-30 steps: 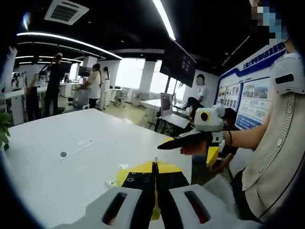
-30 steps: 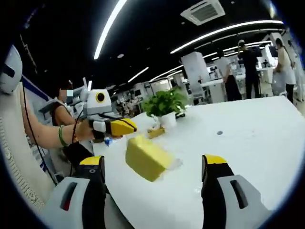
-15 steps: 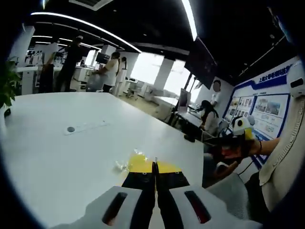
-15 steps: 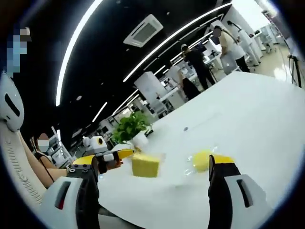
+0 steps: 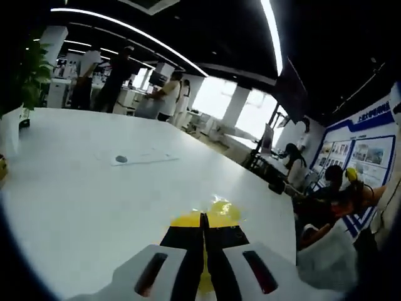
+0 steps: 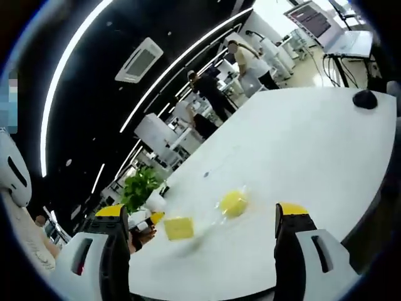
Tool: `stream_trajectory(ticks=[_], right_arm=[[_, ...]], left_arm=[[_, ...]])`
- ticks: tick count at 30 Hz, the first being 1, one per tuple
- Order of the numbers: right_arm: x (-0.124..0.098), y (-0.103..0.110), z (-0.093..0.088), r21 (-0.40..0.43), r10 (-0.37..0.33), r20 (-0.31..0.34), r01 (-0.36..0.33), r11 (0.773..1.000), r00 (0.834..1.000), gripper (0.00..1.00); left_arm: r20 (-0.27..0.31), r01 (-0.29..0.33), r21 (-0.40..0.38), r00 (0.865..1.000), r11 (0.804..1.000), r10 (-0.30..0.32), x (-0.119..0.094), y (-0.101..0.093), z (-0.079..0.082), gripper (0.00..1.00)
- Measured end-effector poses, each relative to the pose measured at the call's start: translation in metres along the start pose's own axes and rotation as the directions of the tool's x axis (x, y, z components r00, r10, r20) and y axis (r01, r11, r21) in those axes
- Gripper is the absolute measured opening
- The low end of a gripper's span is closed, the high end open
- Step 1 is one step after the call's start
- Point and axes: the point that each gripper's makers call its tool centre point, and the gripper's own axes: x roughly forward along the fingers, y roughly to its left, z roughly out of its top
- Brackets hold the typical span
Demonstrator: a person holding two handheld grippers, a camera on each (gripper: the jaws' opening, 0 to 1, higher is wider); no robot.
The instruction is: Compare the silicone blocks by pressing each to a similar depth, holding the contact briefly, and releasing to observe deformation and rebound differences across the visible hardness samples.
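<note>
Right gripper view: jaws apart, yellow blocks (image 6: 233, 203) ahead.

Left gripper (image 5: 203, 221) jaws together; right gripper (image 6: 203, 219) jaws wide apart.

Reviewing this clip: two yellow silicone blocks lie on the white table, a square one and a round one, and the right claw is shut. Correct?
Not quite. In the right gripper view the right claw is open, jaws wide apart. The square block and round block do lie on the white table.
</note>
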Motion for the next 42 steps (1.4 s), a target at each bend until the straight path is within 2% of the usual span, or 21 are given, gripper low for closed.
stream_trajectory(ticks=[4, 7, 10, 17, 20, 23, 25, 30, 33, 37, 40, 42], right_arm=[[-0.005, -0.003, -0.001, 0.001, -0.039, 0.012, 0.039, 0.999, 0.999, 0.93], [-0.009, -0.006, -0.001, 0.005, -0.059, 0.019, 0.059, 0.998, 0.998, 0.92], [-0.009, -0.007, -0.005, 0.003, -0.069, 0.001, 0.069, 0.998, 0.998, 0.92], [-0.003, -0.001, -0.009, -0.007, -0.078, -0.001, 0.078, 0.997, 0.997, 0.91], [-0.001, -0.001, -0.006, -0.031, -0.084, 0.011, 0.085, 0.996, 0.996, 0.91], [-0.001, 0.002, 0.001, -0.088, -0.082, 0.035, 0.084, 0.993, 0.996, 0.90], [0.001, 0.004, 0.005, -0.120, -0.077, 0.052, 0.083, 0.989, 0.996, 0.88], [0.005, 0.010, 0.011, -0.176, -0.050, 0.064, 0.060, 0.983, 0.997, 0.88], [0.007, 0.011, 0.010, -0.267, -0.045, 0.048, 0.056, 0.962, 0.998, 0.89], [0.008, 0.016, 0.009, -0.361, -0.036, 0.026, 0.042, 0.932, 0.999, 0.89], [0.009, 0.020, 0.004, -0.507, -0.046, -0.017, 0.031, 0.861, 0.999, 0.89], [0.010, 0.023, 0.002, -0.550, -0.031, -0.031, 0.009, 0.835, 0.999, 0.90]], left_arm=[[-0.021, -0.125, 0.064, 0.992, 0.990, 0.126, 0.005, 0.044, -0.015, 0.00], [-0.025, -0.158, 0.045, 0.987, 0.986, 0.159, 0.010, 0.064, -0.028, 0.00], [-0.035, -0.174, 0.038, 0.984, 0.984, 0.176, 0.012, 0.076, -0.039, 0.00], [-0.070, -0.178, 0.043, 0.981, 0.983, 0.181, 0.012, 0.089, -0.061, 0.00], [-0.089, -0.168, 0.055, 0.981, 0.984, 0.173, 0.011, 0.091, -0.069, 0.00], [-0.101, -0.162, 0.061, 0.981, 0.985, 0.168, 0.010, 0.092, -0.076, 0.00], [-0.089, -0.161, 0.042, 0.983, 0.986, 0.164, 0.009, 0.093, -0.075, 0.00], [-0.075, -0.144, 0.069, 0.986, 0.987, 0.149, 0.007, 0.092, -0.074, 0.00], [-0.076, -0.152, 0.077, 0.985, 0.985, 0.158, 0.006, 0.092, -0.073, 0.01], [-0.070, -0.176, 0.090, 0.981, 0.980, 0.183, 0.001, 0.097, -0.069, 0.12], [-0.058, -0.197, 0.086, 0.978, 0.977, 0.202, -0.004, 0.100, -0.064, 0.20], [-0.058, -0.210, 0.081, 0.975, 0.974, 0.215, -0.006, 0.102, -0.062, 0.24]])
